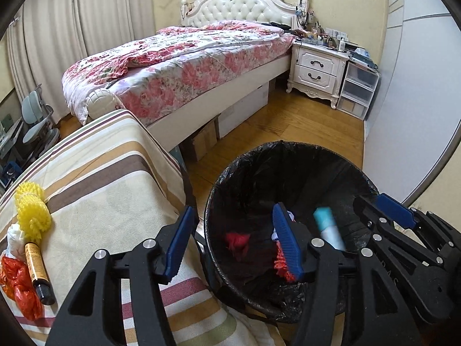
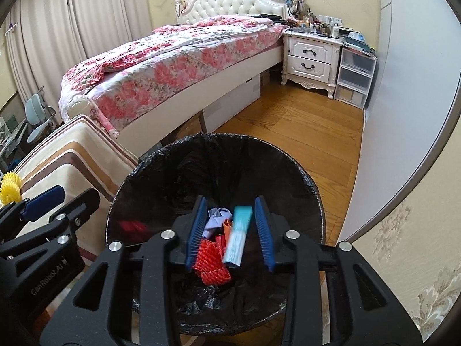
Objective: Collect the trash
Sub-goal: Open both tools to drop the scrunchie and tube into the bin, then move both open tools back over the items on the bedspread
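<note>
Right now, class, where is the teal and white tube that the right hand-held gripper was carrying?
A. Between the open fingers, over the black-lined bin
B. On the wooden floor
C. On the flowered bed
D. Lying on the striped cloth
A: the teal and white tube shows blurred between the parted fingers of the right hand-held gripper, above the bin.

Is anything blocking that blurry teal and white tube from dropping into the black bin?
Nothing visible does. The teal and white tube sits free between the open right gripper fingers, directly above the black-lined bin.
</note>
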The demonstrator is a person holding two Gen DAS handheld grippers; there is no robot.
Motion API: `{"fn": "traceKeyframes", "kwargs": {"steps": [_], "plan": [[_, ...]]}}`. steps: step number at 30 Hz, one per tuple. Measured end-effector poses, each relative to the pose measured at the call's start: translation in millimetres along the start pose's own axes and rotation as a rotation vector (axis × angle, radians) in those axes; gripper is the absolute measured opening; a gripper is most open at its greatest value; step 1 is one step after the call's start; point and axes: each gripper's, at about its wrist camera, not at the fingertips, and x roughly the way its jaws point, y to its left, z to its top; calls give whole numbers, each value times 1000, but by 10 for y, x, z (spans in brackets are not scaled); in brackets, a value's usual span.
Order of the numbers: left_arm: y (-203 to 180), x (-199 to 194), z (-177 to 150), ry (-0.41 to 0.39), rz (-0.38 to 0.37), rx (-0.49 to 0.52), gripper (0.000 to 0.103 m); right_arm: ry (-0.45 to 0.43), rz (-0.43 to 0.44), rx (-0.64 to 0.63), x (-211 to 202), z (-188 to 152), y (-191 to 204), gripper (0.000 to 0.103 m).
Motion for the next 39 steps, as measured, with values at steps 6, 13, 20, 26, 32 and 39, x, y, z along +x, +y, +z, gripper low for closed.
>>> {"fn": "traceKeyframes", "kwargs": {"steps": [6, 13, 20, 26, 32, 39], "plan": [[36, -58, -15, -12, 17, -12, 70, -9, -18, 8, -34, -2, -18, 46], [145, -189, -59, -30, 45, -31, 71, -22, -24, 2, -114, -20, 15, 57], [376, -396, -166, -42, 71, -79, 71, -20, -5, -13, -206, -81, 156, 65], [664, -584, -324, -40, 109, -134, 71, -8, 28, -53, -274, -169, 404, 65], [974, -812, -512, -51, 158, -186, 71, 0, 77, -94, -362, -253, 687, 65], [1338, -1052, -697, -67, 213, -246, 71, -12, 131, -159, -523, -318, 1075, 65]]}}
